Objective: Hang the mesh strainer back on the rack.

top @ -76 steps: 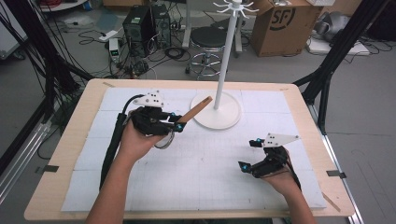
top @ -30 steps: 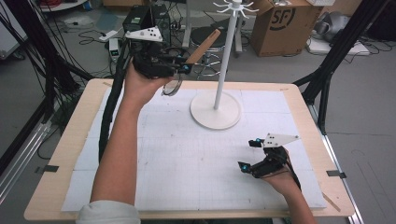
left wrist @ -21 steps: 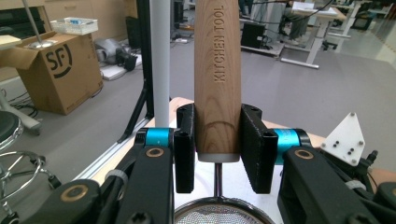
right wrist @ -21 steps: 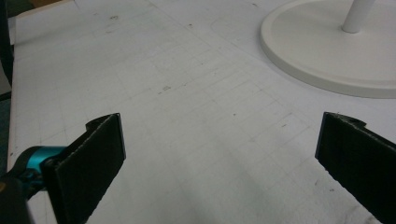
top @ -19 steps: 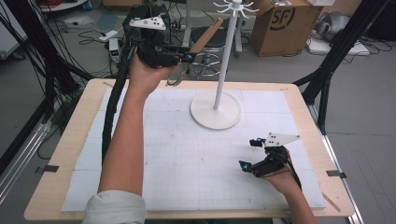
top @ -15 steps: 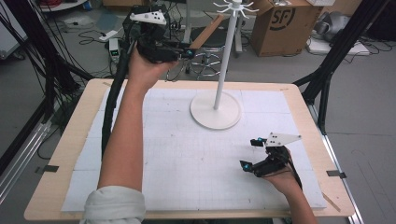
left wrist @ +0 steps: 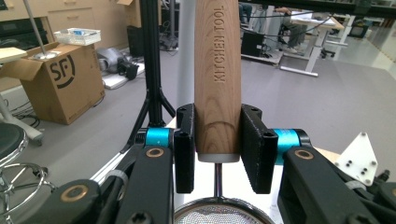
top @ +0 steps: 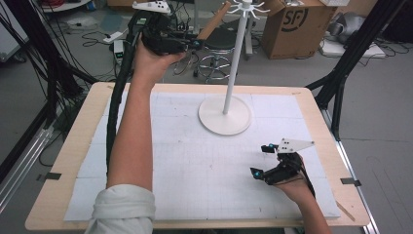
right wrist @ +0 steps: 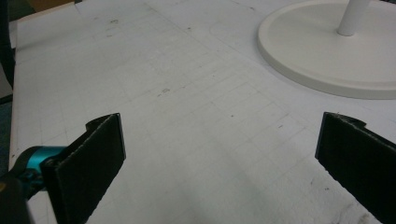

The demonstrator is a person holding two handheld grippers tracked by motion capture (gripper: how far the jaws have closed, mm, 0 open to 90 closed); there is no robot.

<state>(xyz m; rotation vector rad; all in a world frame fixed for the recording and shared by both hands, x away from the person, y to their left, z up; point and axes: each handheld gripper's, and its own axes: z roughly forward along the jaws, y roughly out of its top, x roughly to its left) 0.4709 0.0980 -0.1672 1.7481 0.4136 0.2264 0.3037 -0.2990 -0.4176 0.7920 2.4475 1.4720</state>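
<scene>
My left gripper [top: 194, 43] is raised high beyond the table's far edge and is shut on the wooden handle [top: 214, 27] of a strainer. The handle tip points up and right, close to the hooks [top: 246, 7] at the top of the white stand [top: 234, 63]. In the left gripper view the jaws clamp the handle [left wrist: 217, 70], stamped KITCHEN TOOL, with the mesh bowl [left wrist: 217, 218] just below and the stand's pole [left wrist: 186, 56] behind. My right gripper [top: 262, 160] rests open on the white mat at the right, nothing between its jaws [right wrist: 219, 163].
The stand's round base [top: 225, 117] sits at the table's far middle, seen also as base [right wrist: 327, 56] ahead of the right gripper. Behind the table are a cardboard box [top: 292, 24], a stool [top: 219, 41], a black tripod leg [top: 350, 53] and floor cables.
The left hand lifted the strainer off the table and carried it up toward the stand's top hooks. The right gripper stayed in place, open.
</scene>
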